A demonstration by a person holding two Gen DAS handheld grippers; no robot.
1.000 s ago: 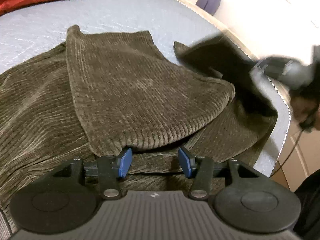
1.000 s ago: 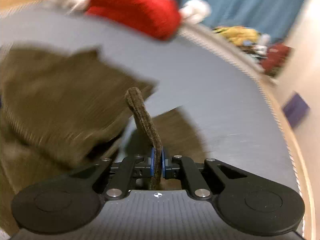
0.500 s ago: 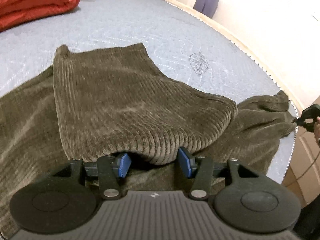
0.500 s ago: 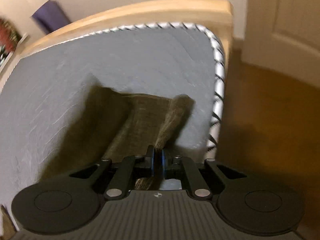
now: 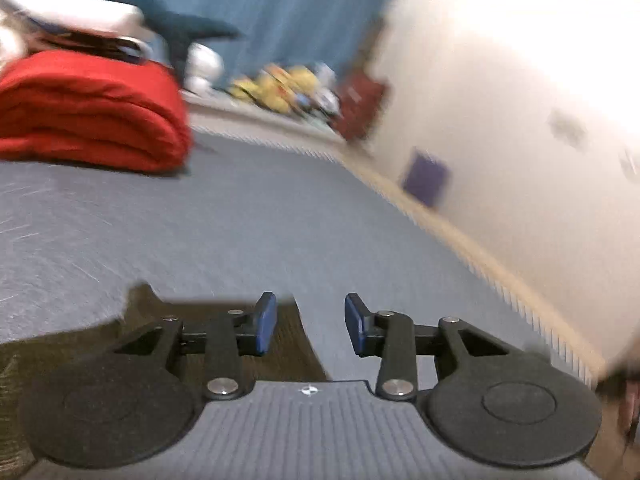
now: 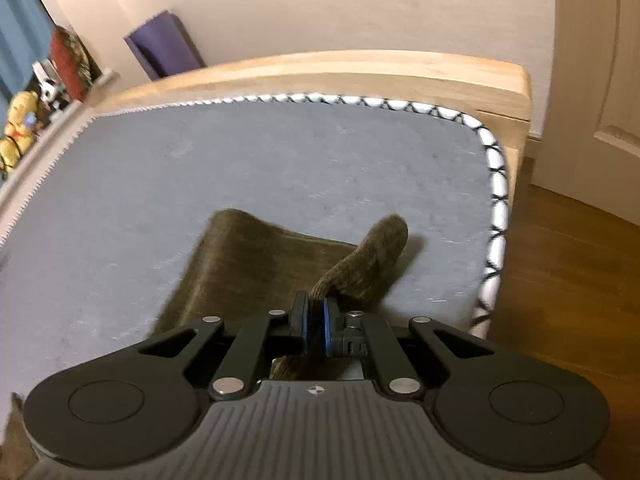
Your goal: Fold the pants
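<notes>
The olive-brown corduroy pants [image 6: 260, 256] lie on the grey mattress [image 6: 240, 160] near its corner. My right gripper [image 6: 316, 320] is shut on an edge of the pants, and a fold of the cloth [image 6: 376, 252] stands up just beyond the pads. In the blurred left wrist view only a strip of the pants [image 5: 296, 352] shows, under the left finger. My left gripper [image 5: 310, 324] hangs above the mattress [image 5: 240, 220]. Its jaws are closing with nothing between them.
A folded red blanket [image 5: 88, 112] lies at the far left of the bed. The wooden bed frame [image 6: 360, 68] and white-piped mattress edge [image 6: 496, 184] border the corner, with wood floor [image 6: 560, 280] and a door [image 6: 600, 60] to the right. A purple object [image 6: 164, 44] leans on the wall.
The left gripper has lifted off the pants fold, tilted up toward the far side of the bed, and its jaws have narrowed. The right gripper swung the pants edge to the bed corner.
</notes>
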